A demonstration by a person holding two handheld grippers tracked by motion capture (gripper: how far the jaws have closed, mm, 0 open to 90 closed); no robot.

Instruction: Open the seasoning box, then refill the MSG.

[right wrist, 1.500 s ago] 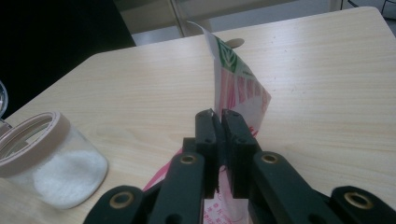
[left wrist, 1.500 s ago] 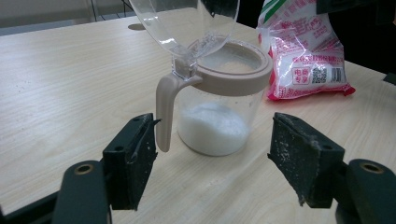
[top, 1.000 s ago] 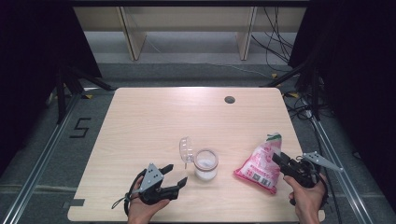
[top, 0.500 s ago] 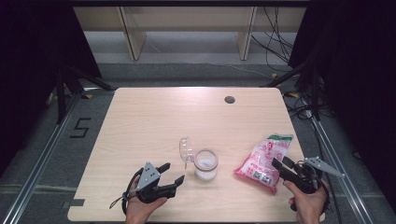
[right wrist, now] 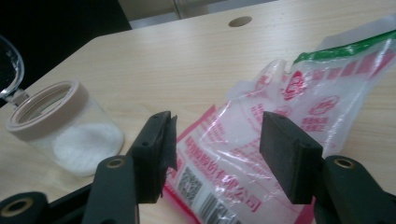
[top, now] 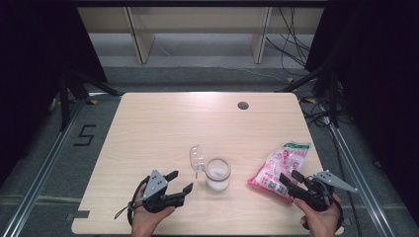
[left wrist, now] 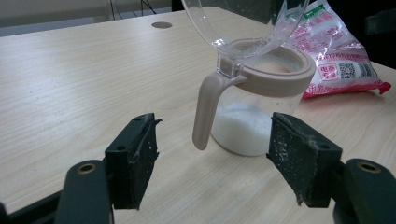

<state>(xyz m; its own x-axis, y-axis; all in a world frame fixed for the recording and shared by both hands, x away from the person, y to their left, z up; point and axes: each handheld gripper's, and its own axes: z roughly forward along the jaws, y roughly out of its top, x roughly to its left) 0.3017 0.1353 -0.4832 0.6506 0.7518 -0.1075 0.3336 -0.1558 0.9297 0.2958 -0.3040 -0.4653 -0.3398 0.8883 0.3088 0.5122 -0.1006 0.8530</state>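
Bag (top: 280, 165) of white stuff lies flat on the surface, right in front of the right claw (top: 291, 177), long axis running away from it. That claw has just been opening, pads off the plastic. Left claw (top: 180, 181) gapes wide, empty, facing the jar (top: 218, 173).

Both handheld grippers, the left gripper (top: 180, 181) and the right gripper (top: 290, 177), are black with blocky, scuffed jaws, round screw holes, grey three-cornered plates and trailing black cables.
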